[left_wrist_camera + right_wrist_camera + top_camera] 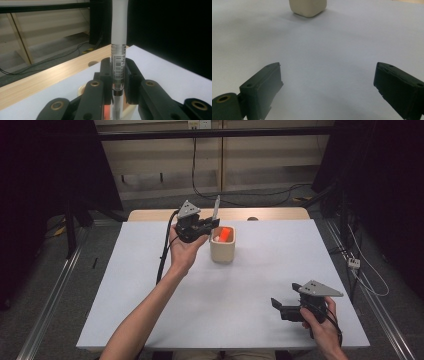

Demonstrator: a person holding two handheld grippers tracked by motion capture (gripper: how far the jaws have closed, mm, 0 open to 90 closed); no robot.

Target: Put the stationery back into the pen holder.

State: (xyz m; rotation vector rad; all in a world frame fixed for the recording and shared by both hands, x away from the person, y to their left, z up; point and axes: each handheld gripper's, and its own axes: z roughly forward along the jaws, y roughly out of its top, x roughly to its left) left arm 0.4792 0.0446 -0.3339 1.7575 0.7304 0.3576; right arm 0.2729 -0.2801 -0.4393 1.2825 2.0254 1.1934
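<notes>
Left hand (183, 251): came in from the bottom of the high view, palm up, and carried its tool above the far left part of the table (150, 285).
Left gripper (212, 224): jaws were clamped on the pen, one pad pressing each side of the barrel, as the left gripper view showed.
Pen (119, 47): stood upright between the jaws, white upper part rising above them, a barcode label on the clear barrel at the pads; its lower end hung over the cup's mouth.
Cup (222, 246): a cream holder, upright on the white table just right of the left gripper, with an orange item (225, 234) inside.
Right gripper (327, 82): jaws stood wide apart with nothing between them, aimed across bare tabletop toward the cup.
Right hand (320, 320): held its gripper low near the table's near right corner, well apart from the cup.
</notes>
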